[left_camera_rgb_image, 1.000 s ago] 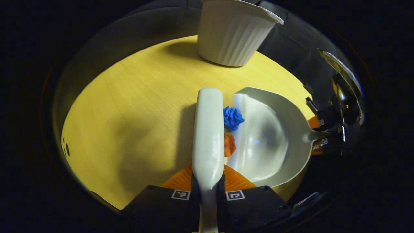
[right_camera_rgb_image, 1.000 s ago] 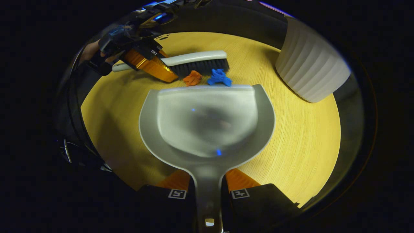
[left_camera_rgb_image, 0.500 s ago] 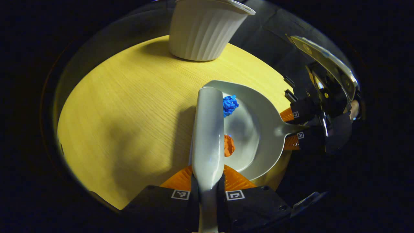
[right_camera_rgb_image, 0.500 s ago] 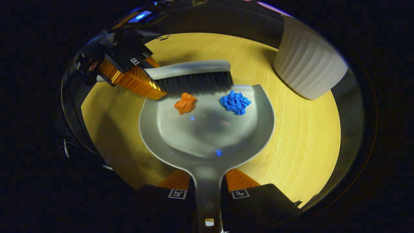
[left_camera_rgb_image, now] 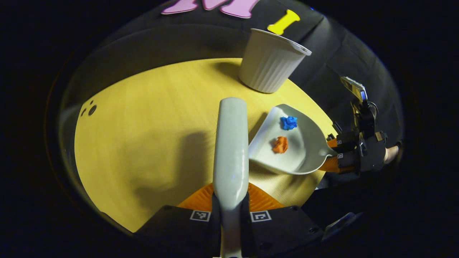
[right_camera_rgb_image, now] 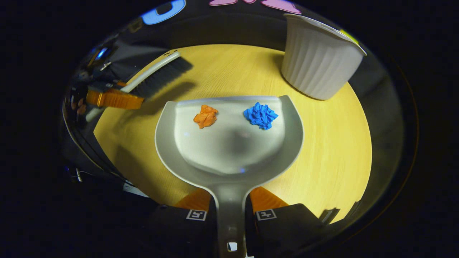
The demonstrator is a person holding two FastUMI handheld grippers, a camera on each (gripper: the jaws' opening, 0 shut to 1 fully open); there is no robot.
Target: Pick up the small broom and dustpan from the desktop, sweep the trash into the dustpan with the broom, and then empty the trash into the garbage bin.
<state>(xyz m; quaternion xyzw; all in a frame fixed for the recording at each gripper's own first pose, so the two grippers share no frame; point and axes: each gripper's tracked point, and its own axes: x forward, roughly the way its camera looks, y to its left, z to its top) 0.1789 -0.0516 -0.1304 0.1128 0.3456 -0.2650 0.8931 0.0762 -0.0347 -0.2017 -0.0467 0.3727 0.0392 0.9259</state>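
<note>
In the right gripper view we see the broom [right_camera_rgb_image: 154, 73] at far left, held above the table [right_camera_rgb_image: 330, 150] by the left gripper [right_camera_rgb_image: 111, 98], its jaws clamped on the handle. The dustpan [right_camera_rgb_image: 229, 143] holds an orange paper wad [right_camera_rgb_image: 205, 116] and a blue paper wad [right_camera_rgb_image: 261, 114] near its front lip; the right gripper [right_camera_rgb_image: 231, 215] has its jaws clamped on the dustpan's handle. The ribbed white garbage bin [right_camera_rgb_image: 317, 66] stands at the table's far right; its inside is hidden from us. We cannot tell whether the dustpan touches the table.

My pale grey dustpan [right_camera_rgb_image: 229, 150] carries 1 orange wad [right_camera_rgb_image: 205, 115] and 1 blue wad [right_camera_rgb_image: 260, 114]; the ribbed white bin [right_camera_rgb_image: 317, 70] stands upper right on my yellow wood-grain desktop [right_camera_rgb_image: 330, 150].
</note>
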